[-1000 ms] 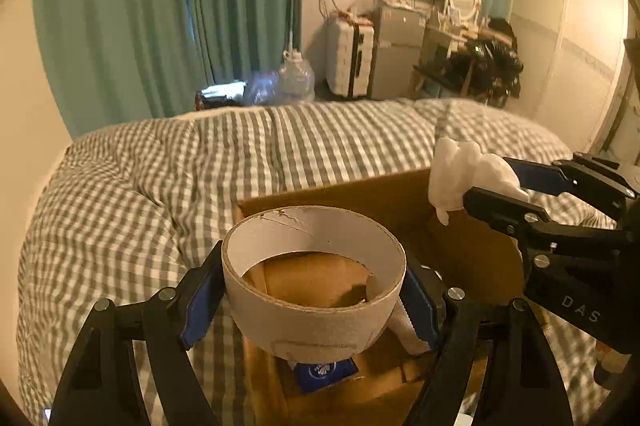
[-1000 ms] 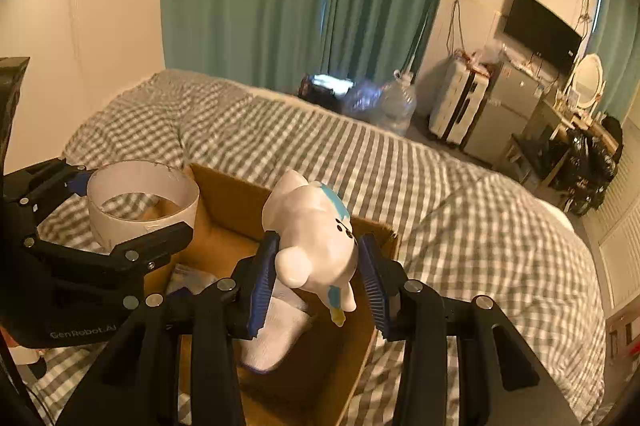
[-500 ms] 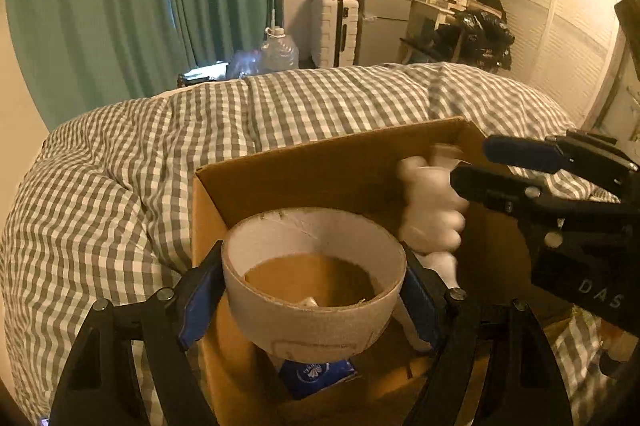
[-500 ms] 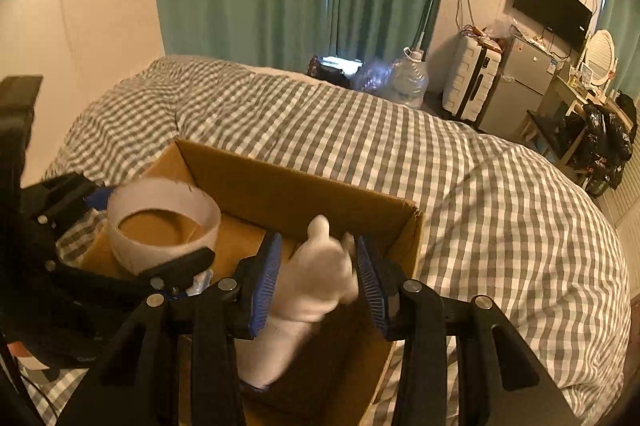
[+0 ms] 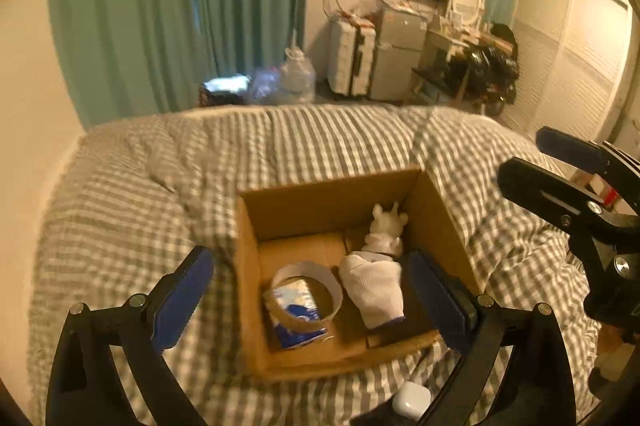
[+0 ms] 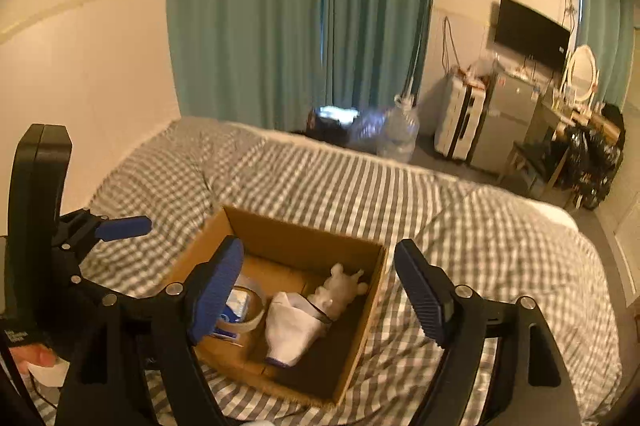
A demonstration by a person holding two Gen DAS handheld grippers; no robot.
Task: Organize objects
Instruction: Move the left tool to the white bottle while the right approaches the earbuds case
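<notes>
An open cardboard box (image 5: 280,202) (image 6: 304,230) sits on the checked bed. Inside lie a white tape roll (image 5: 306,296) (image 6: 246,310) on a blue packet (image 5: 298,314), a white sock (image 5: 376,288) (image 6: 290,326) and a white plush toy (image 5: 386,230) (image 6: 340,290) at the right wall. My left gripper (image 5: 316,302) is open and empty above the box's near side. My right gripper (image 6: 320,290) is open and empty above the box; its fingers (image 5: 560,182) show at the right of the left wrist view.
A white earbud case (image 5: 412,400) lies on the checked duvet (image 5: 160,186) just in front of the box. Teal curtains, a water jug (image 6: 398,134), a suitcase and a desk stand beyond the bed. A wall runs along the left.
Both grippers opened and rose away from the box. The tape roll dropped from my left gripper into the box. The plush toy dropped from my right gripper into the box's right side.
</notes>
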